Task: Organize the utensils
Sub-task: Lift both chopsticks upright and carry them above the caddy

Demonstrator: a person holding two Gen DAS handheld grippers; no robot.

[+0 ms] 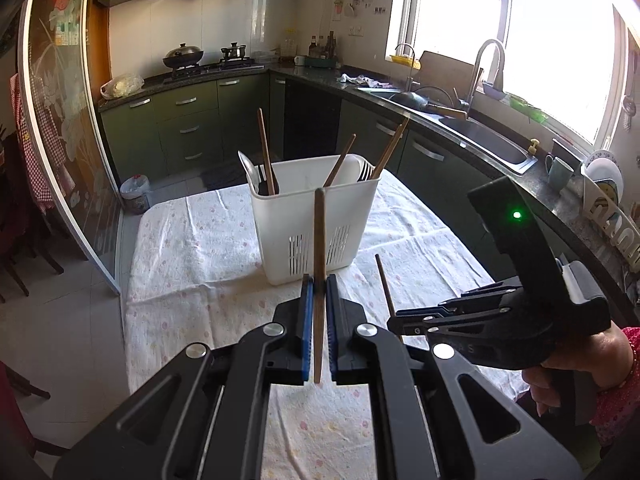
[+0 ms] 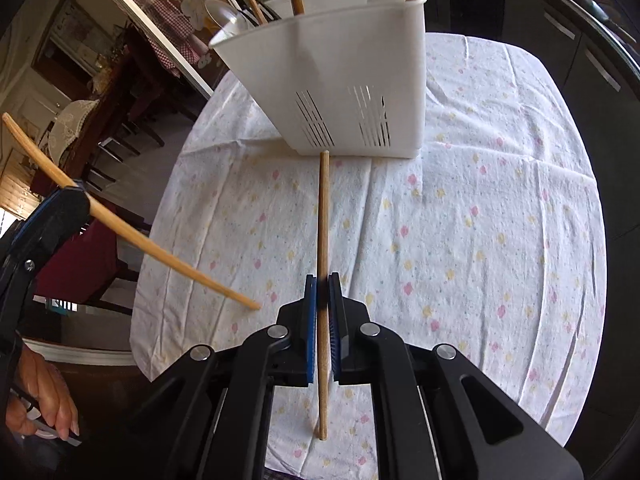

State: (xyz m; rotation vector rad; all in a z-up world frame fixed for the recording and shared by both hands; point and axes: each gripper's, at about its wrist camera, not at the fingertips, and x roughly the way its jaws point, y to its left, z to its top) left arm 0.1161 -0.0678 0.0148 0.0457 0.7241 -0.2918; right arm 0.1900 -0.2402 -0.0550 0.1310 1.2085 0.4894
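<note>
Several utensils already stand in the white caddy (image 1: 316, 216); left gripper (image 1: 319, 292) and right gripper (image 2: 322, 292) each pinch a chopstick not yet binned.

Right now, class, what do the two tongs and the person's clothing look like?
Both tongs, left and right, are black with blue pads and round silver pivots. A green light glows on the right one's body. The sleeve is red and patterned.
</note>
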